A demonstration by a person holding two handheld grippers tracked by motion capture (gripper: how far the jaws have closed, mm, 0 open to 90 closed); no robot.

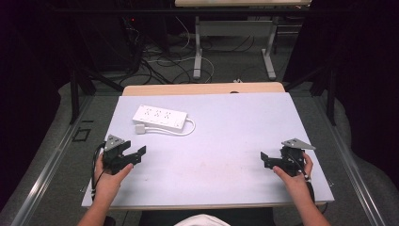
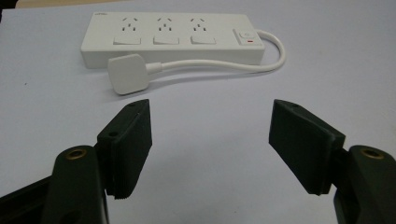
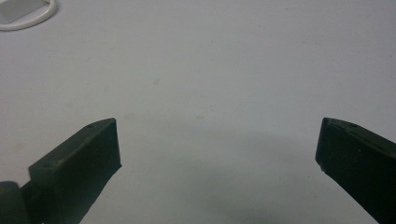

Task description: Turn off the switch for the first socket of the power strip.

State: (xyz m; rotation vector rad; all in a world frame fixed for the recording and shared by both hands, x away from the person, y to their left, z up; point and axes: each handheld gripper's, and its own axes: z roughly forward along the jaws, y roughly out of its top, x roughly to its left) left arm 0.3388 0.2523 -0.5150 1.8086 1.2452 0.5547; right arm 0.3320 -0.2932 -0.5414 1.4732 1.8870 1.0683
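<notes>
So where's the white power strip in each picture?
High view: the power strip lies on the table's far left part, ahead of the left claw.
Left gripper view: top of the picture, beyond the open jaws, its plug in front of it.
Right gripper view: just a corner at the top left edge.
Shared landmark: its looping white cord.

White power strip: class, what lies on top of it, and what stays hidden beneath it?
Nothing lies on the white power strip; three sockets and a switch show. The lilac table beneath is covered.
</notes>
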